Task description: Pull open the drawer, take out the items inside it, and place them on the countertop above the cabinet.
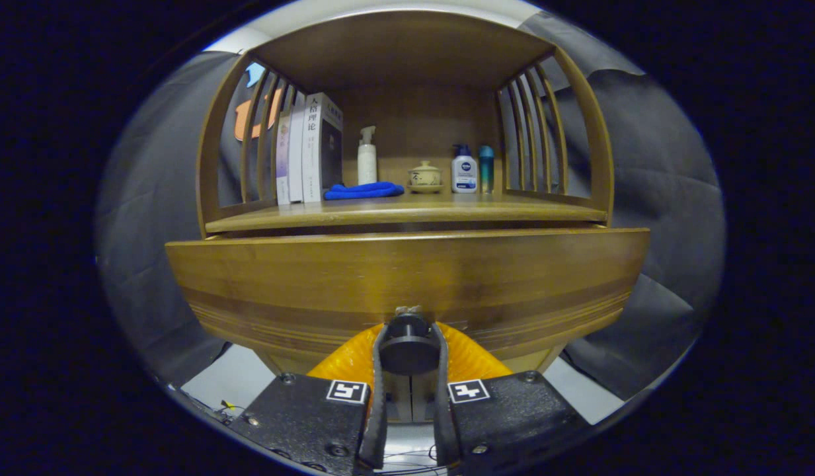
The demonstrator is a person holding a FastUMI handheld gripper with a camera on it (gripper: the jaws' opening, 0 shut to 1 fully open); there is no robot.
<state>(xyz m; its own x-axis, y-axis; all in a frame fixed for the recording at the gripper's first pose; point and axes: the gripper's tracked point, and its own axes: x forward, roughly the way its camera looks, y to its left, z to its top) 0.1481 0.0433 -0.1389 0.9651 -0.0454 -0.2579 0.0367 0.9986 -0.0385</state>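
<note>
Claw (408, 354) clamped on drawer knob (408, 344).

The gripper view looked forward along the fingers (379, 377), level and close against the drawer front (407, 277), seemingly slightly below the countertop (407, 213).

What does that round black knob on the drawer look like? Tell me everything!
The knob is a dark, round, matte disc on a short neck, with a small pale fitting where it joins the wooden drawer front. It sits low at the middle of that front. The claw is shut on it, one dark finger pressing each side. The drawer looks pulled out a little.
</note>
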